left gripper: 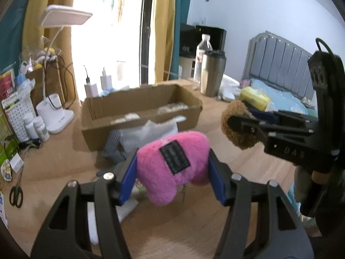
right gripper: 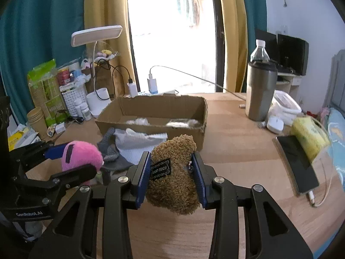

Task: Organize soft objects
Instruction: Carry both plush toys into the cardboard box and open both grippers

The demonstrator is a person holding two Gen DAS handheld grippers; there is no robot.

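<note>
Both toys are up off the wooden surface (right gripper: 237,151)! The left hand-held gripper (left gripper: 172,172) is clamped on the pink plush toy (left gripper: 172,168), blue pads pressing both its sides (black label facing the camera). The right hand-held gripper (right gripper: 171,177) squeezes the brown plush toy (right gripper: 172,172) just as firmly. Beyond them sits the open cardboard box (right gripper: 155,112), with grey cloths (right gripper: 133,146) lying crumpled against its front wall.
</note>
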